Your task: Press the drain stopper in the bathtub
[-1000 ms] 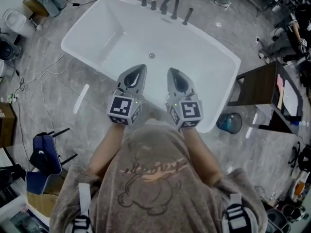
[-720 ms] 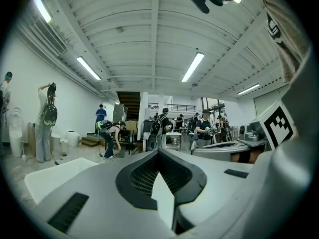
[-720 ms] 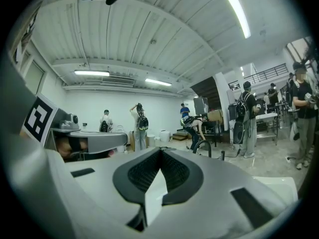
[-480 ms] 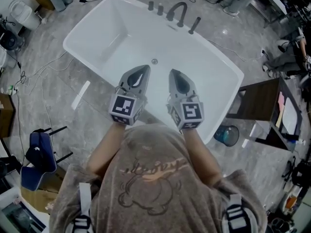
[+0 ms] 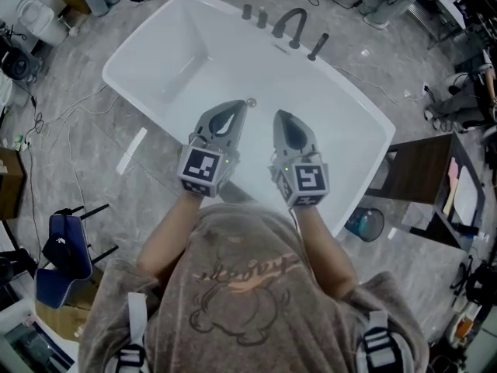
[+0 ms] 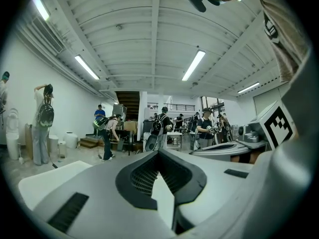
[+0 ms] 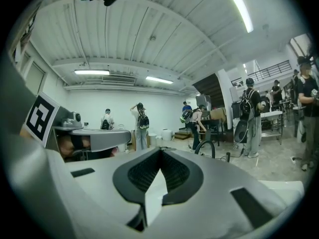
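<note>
Left hand-held gripper (image 5: 236, 109) has neared the drain stopper (image 5: 251, 101) (jaws together).

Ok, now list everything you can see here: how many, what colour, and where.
bathtub: one, white, on the grey floor in front of the person
drain stopper: one, metallic, on the tub floor just past the left gripper's tip
faucet: one, dark, on the tub's far rim, with dark fittings beside it
side table: one, dark brown, right of the tub
container: one, blue, on the floor between tub and table
chair: one, blue, on the floor at left
cables: several, on the floor left of the tub
people: several, far across the room
left gripper: one, grey, over the tub, jaws together, empty
right gripper: one, grey, beside it, jaws together, empty
</note>
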A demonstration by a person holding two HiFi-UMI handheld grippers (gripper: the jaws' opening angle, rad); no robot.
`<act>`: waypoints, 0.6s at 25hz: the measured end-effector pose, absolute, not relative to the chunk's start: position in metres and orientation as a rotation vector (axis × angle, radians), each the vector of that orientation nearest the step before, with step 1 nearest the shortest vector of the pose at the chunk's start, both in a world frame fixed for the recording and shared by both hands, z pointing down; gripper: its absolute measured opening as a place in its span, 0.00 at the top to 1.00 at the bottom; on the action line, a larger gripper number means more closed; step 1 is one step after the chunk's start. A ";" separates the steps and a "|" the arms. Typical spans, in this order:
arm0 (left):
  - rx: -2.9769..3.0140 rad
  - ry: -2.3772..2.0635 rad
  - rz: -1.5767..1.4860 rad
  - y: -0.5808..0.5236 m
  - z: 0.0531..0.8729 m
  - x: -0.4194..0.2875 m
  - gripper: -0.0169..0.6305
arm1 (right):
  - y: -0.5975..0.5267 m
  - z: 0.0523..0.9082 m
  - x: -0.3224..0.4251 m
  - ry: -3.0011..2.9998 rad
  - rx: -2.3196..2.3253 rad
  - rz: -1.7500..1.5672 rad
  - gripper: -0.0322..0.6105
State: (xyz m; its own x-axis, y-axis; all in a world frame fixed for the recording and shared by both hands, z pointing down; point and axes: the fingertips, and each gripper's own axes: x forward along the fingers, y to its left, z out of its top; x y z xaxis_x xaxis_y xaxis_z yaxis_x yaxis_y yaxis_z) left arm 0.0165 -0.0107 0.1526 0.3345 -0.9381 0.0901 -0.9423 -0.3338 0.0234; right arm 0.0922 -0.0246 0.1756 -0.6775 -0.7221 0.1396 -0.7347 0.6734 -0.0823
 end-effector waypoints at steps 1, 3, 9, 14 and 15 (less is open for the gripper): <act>2.516 -1.761 0.092 -0.015 0.153 0.016 0.97 | -0.028 0.177 0.091 -2.785 1.223 0.202 0.95; 2.533 -1.741 0.089 -0.023 0.155 0.013 0.97 | -0.036 0.180 0.088 -2.774 1.241 0.200 0.95; 2.591 -1.671 0.113 -0.045 0.159 0.000 0.97 | -0.060 0.188 0.072 -2.730 1.303 0.231 0.95; 2.622 -1.617 0.116 -0.062 0.161 -0.013 0.97 | -0.077 0.190 0.053 -2.718 1.334 0.221 0.95; 2.630 -1.604 0.117 -0.067 0.162 -0.015 0.97 | -0.082 0.190 0.050 -2.724 1.341 0.203 0.95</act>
